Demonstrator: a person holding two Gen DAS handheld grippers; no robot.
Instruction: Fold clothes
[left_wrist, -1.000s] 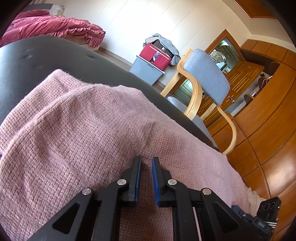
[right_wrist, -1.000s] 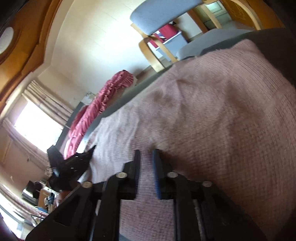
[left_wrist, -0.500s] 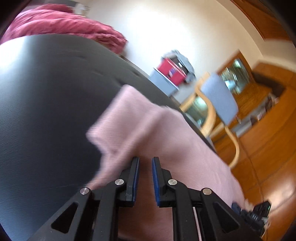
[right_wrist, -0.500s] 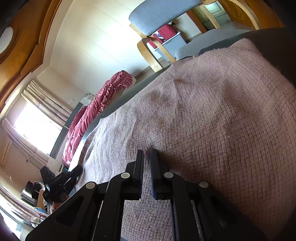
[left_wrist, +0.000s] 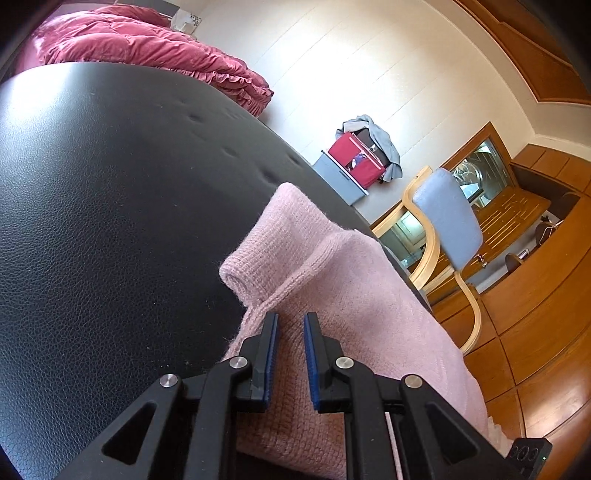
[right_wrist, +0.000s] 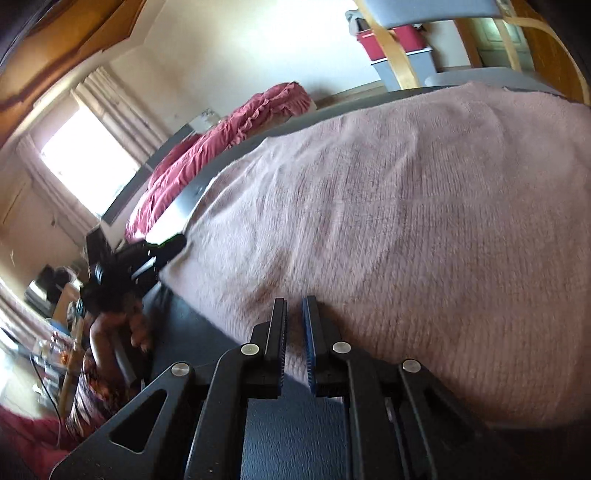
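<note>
Both wrist views low, close over pink sweater (left_wrist: 332, 288) (right_wrist: 406, 221); shared: bed (left_wrist: 155, 51) (right_wrist: 207, 147), chair (left_wrist: 443, 221) (right_wrist: 424, 11).

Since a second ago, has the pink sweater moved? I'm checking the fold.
Yes. The pink sweater, pinched in the left tongs, has drawn back off the black table, baring its top.

The right wrist view is motion-blurred. The sweater (right_wrist: 406, 221) runs off its right edge, hiding most of the worktop (right_wrist: 295, 435); the chair (right_wrist: 424, 11) is cut off above.
</note>
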